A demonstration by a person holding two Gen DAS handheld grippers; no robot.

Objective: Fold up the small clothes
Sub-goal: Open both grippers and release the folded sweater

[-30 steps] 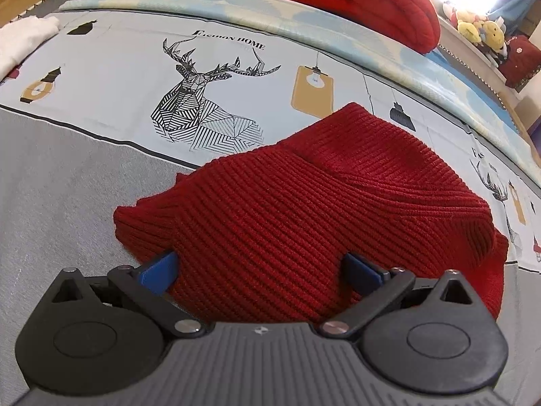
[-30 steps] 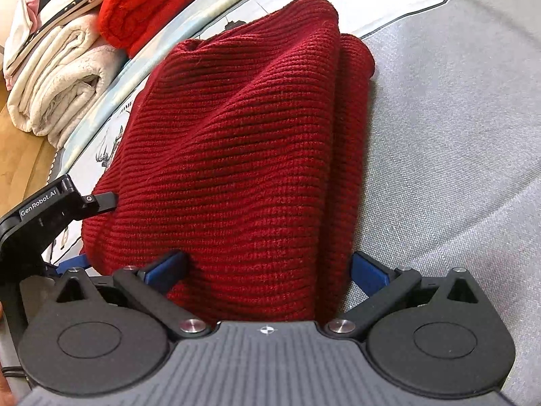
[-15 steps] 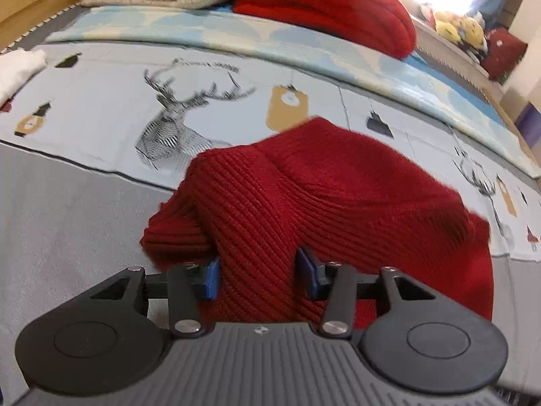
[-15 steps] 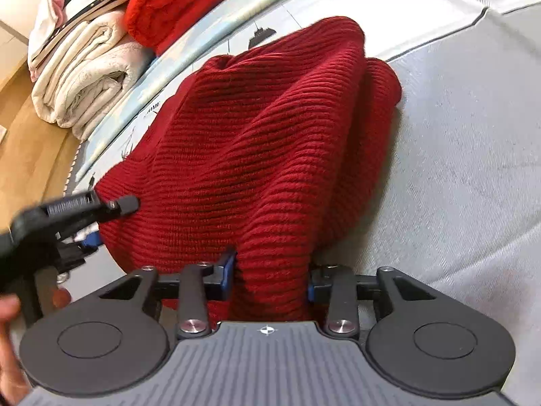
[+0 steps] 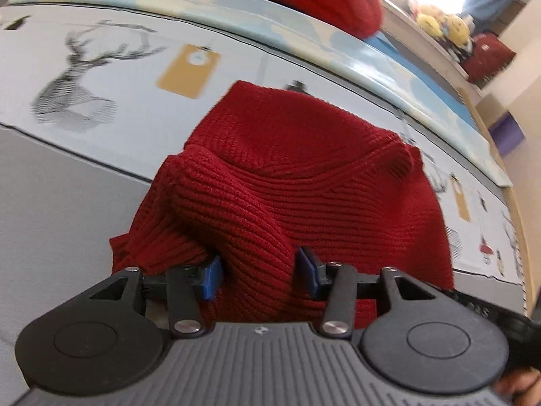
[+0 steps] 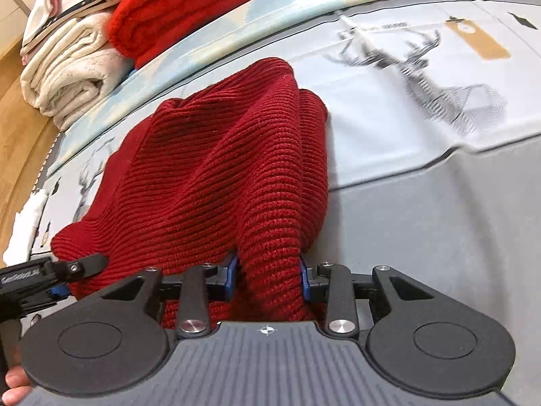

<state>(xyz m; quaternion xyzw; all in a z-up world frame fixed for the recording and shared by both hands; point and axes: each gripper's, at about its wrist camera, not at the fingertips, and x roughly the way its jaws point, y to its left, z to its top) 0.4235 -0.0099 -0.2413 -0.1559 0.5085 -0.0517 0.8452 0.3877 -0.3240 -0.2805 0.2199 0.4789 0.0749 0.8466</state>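
Left claw (image 5: pixel 258 272) pinching near edge of red knit sweater (image 5: pixel 304 182); right claw (image 6: pixel 268 275) pinching same edge further along. Sweater bunched on bed (image 6: pixel 439 209), edge raised. Lift both corners level, carry forward, lay edge flush, avoid twisting.

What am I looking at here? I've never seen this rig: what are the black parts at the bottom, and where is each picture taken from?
There is no robot. A person holds a two-finger gripper in each hand, and a fisheye camera on each one looks forward along its fingers. The black parts at the bottom are the gripper itself.

The left wrist view shows the left gripper, its blue pads shut on a bunched fold of the red sweater. The right wrist view shows the right gripper shut on another part of the sweater, with the left gripper at its left edge.

The sweater is partly lifted off a bed with a deer-print sheet. Folded blankets are stacked behind.
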